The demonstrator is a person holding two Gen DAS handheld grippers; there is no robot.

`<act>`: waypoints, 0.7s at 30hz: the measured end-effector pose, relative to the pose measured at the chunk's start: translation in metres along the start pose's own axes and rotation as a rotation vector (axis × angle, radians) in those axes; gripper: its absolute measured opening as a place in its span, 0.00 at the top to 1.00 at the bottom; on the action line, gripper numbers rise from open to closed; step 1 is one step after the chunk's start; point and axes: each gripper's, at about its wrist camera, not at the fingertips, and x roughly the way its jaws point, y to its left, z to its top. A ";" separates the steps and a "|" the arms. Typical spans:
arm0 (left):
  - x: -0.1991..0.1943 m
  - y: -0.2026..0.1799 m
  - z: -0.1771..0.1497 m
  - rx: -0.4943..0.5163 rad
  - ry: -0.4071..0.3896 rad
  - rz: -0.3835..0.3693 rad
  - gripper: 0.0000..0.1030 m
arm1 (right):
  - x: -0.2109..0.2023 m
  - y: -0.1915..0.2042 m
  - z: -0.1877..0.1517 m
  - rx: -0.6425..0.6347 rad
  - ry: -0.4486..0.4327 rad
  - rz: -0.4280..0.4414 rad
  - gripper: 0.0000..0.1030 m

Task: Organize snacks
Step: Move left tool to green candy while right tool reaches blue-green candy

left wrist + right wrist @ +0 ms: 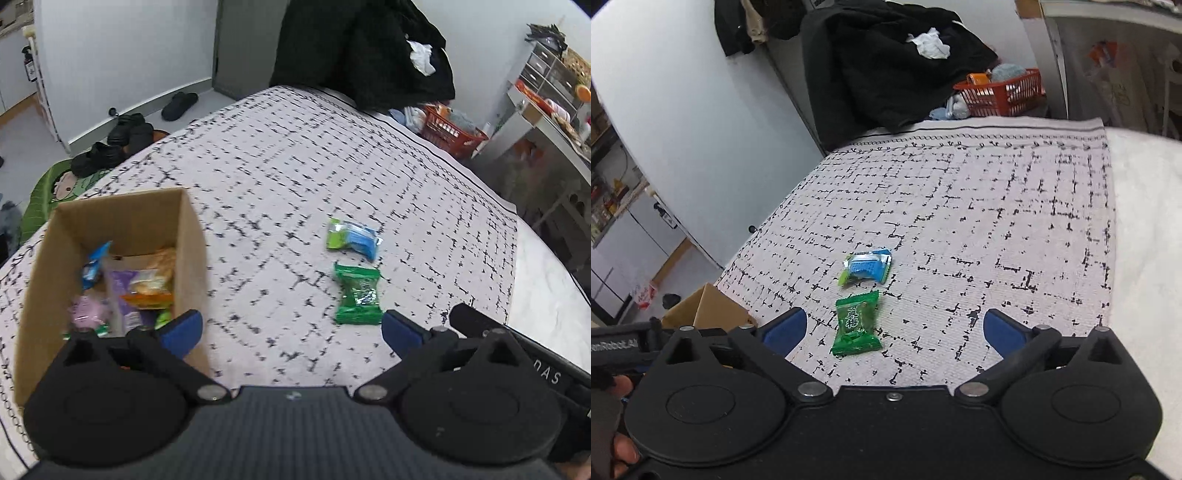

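Observation:
A green candy packet (357, 295) (856, 324) lies on the patterned cloth, and a blue and green packet (352, 238) (867, 266) lies just beyond it. An open cardboard box (192, 240) (705, 310) at the left holds several snack packets (147, 284). My left gripper (291, 326) is open and empty, its left finger by the box's near right corner, the green packet just inside its right finger. My right gripper (893, 328) is open and empty, with the green packet lying between its fingers, nearer the left one.
The patterned cloth (295, 166) (997, 203) covers a bed-like surface. Dark clothes (362, 48) (886, 66) are piled at its far end beside a red basket (452, 131) (1004, 92). Black shoes (122, 140) sit on the floor at the left. Shelves (546, 92) stand at the right.

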 end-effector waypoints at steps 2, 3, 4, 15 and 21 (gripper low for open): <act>0.007 -0.007 0.001 0.003 0.005 -0.009 0.00 | 0.003 -0.004 0.001 0.007 0.005 0.007 0.00; 0.012 -0.009 0.001 0.003 0.009 -0.016 0.00 | 0.005 -0.006 0.001 0.015 0.008 0.007 0.00; 0.016 -0.011 0.002 -0.002 0.010 -0.014 0.00 | 0.008 -0.009 0.002 0.023 0.012 -0.002 0.00; 0.066 -0.027 0.001 -0.036 0.036 -0.055 0.03 | 0.035 -0.041 0.013 0.094 0.046 0.016 0.01; 0.090 -0.033 0.001 -0.048 0.053 -0.077 0.24 | 0.049 -0.054 0.020 0.108 0.047 0.019 0.03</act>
